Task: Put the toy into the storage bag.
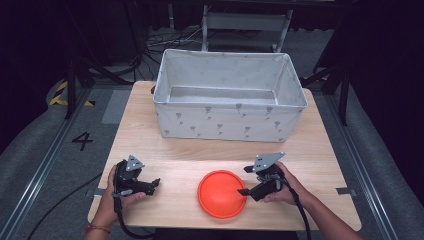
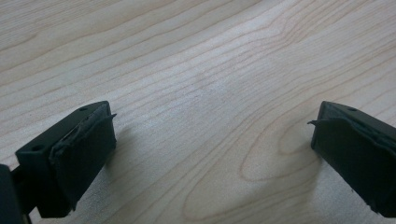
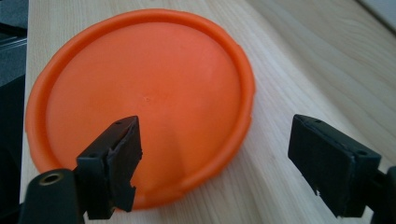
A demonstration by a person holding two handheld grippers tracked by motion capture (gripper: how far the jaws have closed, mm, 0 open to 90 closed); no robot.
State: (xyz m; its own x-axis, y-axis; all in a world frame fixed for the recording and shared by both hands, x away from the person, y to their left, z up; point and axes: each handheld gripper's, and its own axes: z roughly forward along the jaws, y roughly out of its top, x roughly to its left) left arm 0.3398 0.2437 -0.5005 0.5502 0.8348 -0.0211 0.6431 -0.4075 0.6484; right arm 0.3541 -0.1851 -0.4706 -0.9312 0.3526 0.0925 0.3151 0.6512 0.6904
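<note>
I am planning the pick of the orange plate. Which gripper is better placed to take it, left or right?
The right gripper, I judge. Its open jaws already straddle the rim of the orange plate, one jaw over the plate and one outside it. The left gripper, also open, is over bare table, apart from the plate.

— What's in front of my right tool (image 3: 215, 163)?

— An orange round plate (image 3: 149, 88) with a raised rim, lying flat on the pale wooden surface (image 3: 299, 70).

— And my jaws?

— Spread wide, with nothing between them. One black jaw rises at the lower left, over the plate's near part; the other stands at the lower right, over bare wood just beside the plate's rim. So the rim's edge falls in the gap between them.

— Am I touching the plate?

— I cannot tell; the left jaw overlaps it in the picture, no more.

— Anything else?

— The surface's edge runs along the left, with dark ground beyond it, and a pale strip shows at the top right corner.
</note>
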